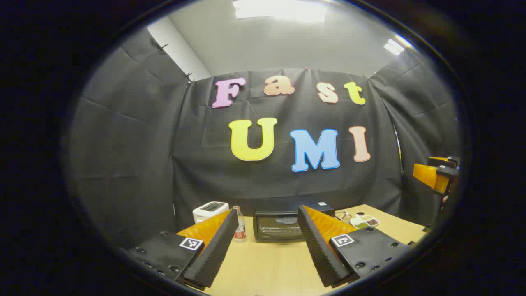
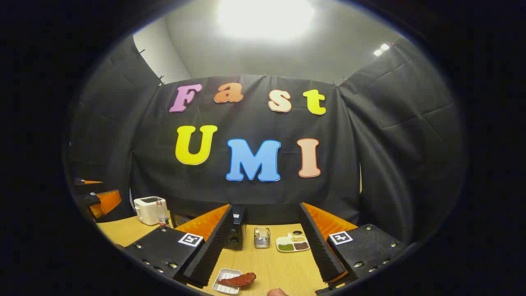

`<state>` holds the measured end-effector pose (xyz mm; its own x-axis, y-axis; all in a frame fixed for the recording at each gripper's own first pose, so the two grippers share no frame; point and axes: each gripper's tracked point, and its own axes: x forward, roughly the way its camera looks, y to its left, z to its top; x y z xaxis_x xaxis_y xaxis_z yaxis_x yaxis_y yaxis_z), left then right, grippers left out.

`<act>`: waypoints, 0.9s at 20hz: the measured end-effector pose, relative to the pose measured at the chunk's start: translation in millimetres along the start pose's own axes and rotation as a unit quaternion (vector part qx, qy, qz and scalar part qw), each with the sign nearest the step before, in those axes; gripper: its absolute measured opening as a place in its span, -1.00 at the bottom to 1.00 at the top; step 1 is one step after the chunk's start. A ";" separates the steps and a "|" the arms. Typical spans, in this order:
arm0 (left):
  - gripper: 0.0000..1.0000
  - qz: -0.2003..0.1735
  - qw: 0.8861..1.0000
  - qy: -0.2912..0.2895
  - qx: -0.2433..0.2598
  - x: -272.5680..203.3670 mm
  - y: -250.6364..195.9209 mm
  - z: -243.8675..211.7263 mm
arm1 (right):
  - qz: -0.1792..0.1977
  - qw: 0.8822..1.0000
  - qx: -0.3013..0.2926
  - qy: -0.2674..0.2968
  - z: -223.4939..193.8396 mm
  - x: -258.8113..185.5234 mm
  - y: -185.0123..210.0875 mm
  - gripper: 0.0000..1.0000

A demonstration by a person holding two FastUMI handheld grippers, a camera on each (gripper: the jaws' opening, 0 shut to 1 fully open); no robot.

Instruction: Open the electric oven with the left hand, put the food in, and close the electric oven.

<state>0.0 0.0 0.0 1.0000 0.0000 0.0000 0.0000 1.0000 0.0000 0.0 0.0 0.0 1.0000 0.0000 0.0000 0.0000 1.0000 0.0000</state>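
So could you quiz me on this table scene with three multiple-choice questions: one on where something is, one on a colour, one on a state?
1. Where does the bottle stand?
A. between the toaster and the electric oven
B. on top of the oven
C. in the small tray

2. What colour is the toaster?
A. red
B. white
C. green

3. How is the oven door?
A. hanging wide open
B. taken off
C. shut

Answers:
1. A, since the left gripper view shows the bottle upright on the table between the two.
2. B, as its casing is white in both views.
3. C, as the dark glass door sits flush on the front; the food lies on the small tray, and the fingers of both grippers are spread open.
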 end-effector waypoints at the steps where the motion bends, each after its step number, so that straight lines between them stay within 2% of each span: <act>1: 0.82 0.000 1.000 0.000 -0.001 0.3 -0.4 0.9 | 0.001 1.000 -0.003 0.001 -1.2 0.8 -0.3 0.92; 2: 0.82 0.001 1.000 0.001 -0.002 -0.2 -0.5 -0.2 | 0.003 1.000 -0.005 0.003 -3.6 2.1 -0.1 0.92; 3: 1.00 0.002 1.000 0.003 -0.002 1.0 -0.7 -1.2 | 0.005 1.000 -0.006 0.006 -6.0 2.9 0.1 0.92; 5: 0.82 0.005 1.000 0.006 0.003 3.5 0.3 -3.8 | 0.007 1.000 -0.004 0.008 -8.0 3.4 0.0 0.92; 7: 0.82 0.007 1.000 0.004 0.006 5.7 -0.8 -1.0 | 0.007 1.000 -0.004 0.008 -9.6 4.2 -2.7 0.92; 8: 0.92 0.008 1.000 0.003 0.005 5.3 -1.9 -1.6 | 0.007 1.000 -0.004 0.009 -12.1 4.7 -3.9 0.92; 10: 1.00 0.008 1.000 0.004 0.001 8.2 -5.3 -3.2 | 0.007 1.000 -0.003 0.014 -16.8 5.5 -7.7 0.92; 13: 0.94 0.010 1.000 0.004 -0.002 15.3 -13.0 -1.8 | 0.006 1.000 0.002 0.016 -19.1 7.5 -16.2 0.92; 14: 0.82 0.011 1.000 0.002 -0.002 17.2 -15.6 0.1 | 0.005 1.000 0.002 0.015 -20.0 8.1 -20.0 0.92; 15: 0.94 0.014 1.000 -0.001 0.000 17.8 -17.3 2.7 | 0.004 1.000 0.002 0.012 -19.6 8.8 -24.1 0.92; 18: 0.94 0.022 1.000 -0.005 0.010 20.2 -27.9 1.3 | 0.003 1.000 0.007 0.009 -25.6 9.5 -35.8 0.92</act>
<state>20.2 -27.9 1.3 0.9990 0.0432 0.0106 -0.0434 0.9989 0.0193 9.5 -35.8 -25.6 0.9998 0.0057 -0.0181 -0.0055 0.9999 0.0141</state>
